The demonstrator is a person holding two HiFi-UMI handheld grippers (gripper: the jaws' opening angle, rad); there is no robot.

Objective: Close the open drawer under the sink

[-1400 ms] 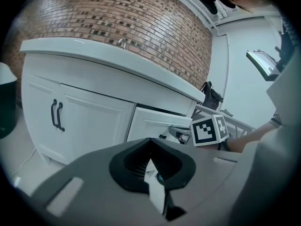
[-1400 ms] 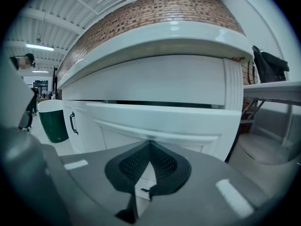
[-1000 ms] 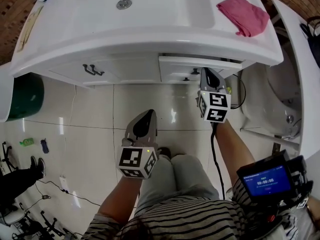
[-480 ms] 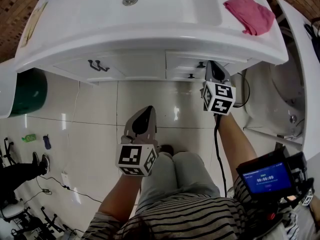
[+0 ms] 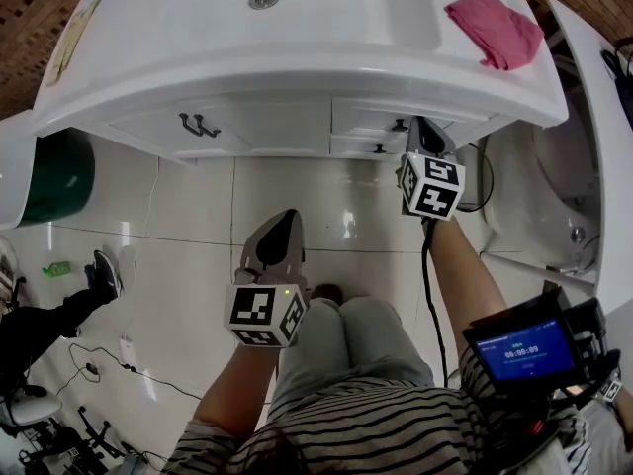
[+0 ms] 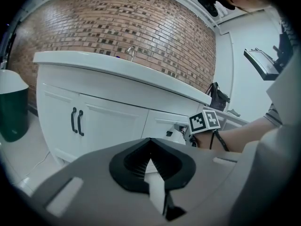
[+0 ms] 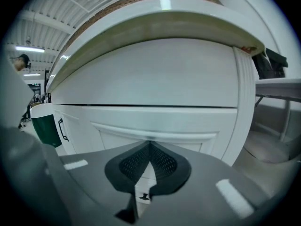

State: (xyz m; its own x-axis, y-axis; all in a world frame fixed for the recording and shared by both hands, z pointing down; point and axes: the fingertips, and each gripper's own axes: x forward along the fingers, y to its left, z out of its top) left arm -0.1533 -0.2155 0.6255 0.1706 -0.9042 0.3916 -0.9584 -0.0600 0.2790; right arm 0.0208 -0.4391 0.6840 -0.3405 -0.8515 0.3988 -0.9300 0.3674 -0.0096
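The white vanity (image 5: 247, 72) carries two stacked drawers at its right. The upper drawer (image 5: 381, 120) sits pushed in, its front level with the cabinet face and its small dark knob (image 5: 399, 125) showing. My right gripper (image 5: 421, 127) is shut and empty, its tip at or against that drawer front just right of the knob. In the right gripper view the drawer front (image 7: 155, 126) fills the frame right ahead of the shut right gripper (image 7: 150, 143). My left gripper (image 5: 286, 220) hangs shut and empty over the floor, well back from the cabinet doors (image 6: 75, 121).
A pink cloth (image 5: 492, 28) lies on the counter's right end. A green bin (image 5: 54, 181) stands left of the vanity and a white fixture (image 5: 554, 196) stands to its right. A person's shoe (image 5: 105, 271) and cables are on the tiled floor at left.
The upper drawer, sticking out a second ago, has slid in level with the cabinet as my right gripper moved forward against it. My left gripper has hardly moved.
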